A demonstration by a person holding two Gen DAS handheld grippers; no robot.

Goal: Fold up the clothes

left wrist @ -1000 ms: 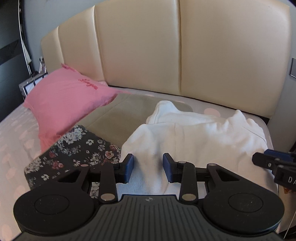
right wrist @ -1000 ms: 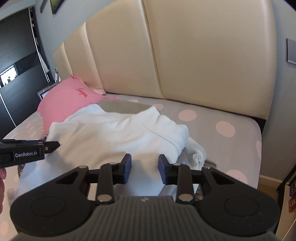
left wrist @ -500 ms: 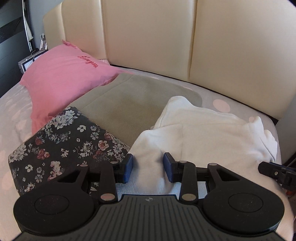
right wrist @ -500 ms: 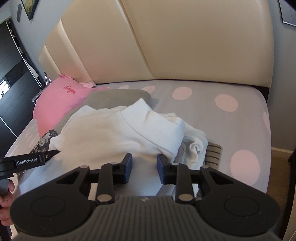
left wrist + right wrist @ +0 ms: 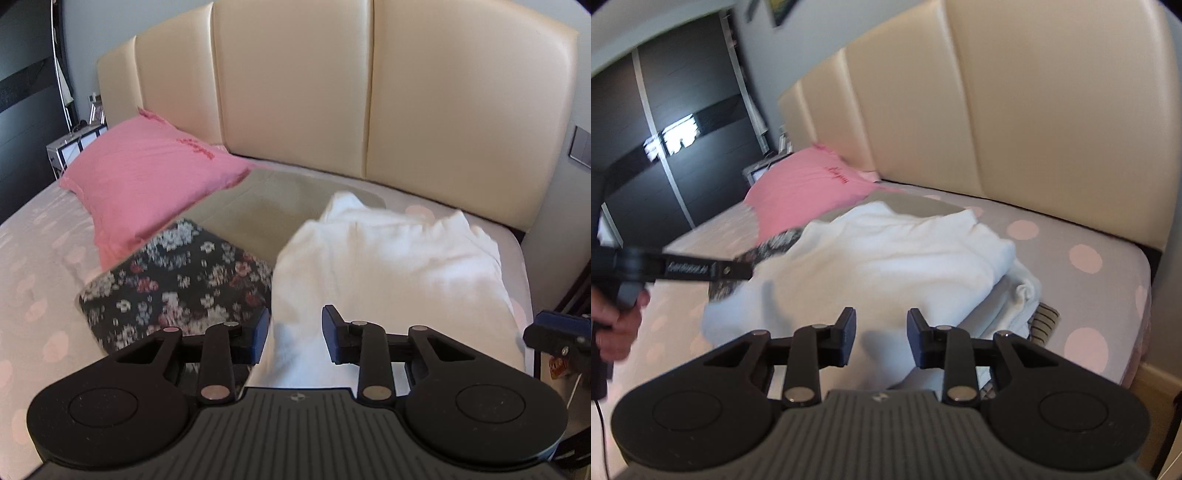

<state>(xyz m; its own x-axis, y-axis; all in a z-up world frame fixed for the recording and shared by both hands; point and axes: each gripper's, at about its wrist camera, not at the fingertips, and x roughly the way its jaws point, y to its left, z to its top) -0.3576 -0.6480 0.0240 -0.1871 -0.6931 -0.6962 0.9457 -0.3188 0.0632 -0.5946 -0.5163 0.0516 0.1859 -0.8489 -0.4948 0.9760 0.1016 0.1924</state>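
Between the pads of my left hand-held gripper (image 5: 294,334) runs a ridge of the white garment (image 5: 388,269), the jaws closing on it though I cannot tell if they pinch yet; my right hand-held gripper (image 5: 881,332) hovers half-open over the same cloth, gripping nothing. It lies heaped on the bed (image 5: 1108,280) beside a floral piece (image 5: 177,277), probably so I can spread it for folding

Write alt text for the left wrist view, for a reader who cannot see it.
The left tongs, jaws closing with nothing pinched, hang over a folded white fleece garment on a pink-dotted bed. Left of it lie a dark floral folded cloth and a pink pillow before a cream padded headboard; the right tongs' tip shows at the right edge.
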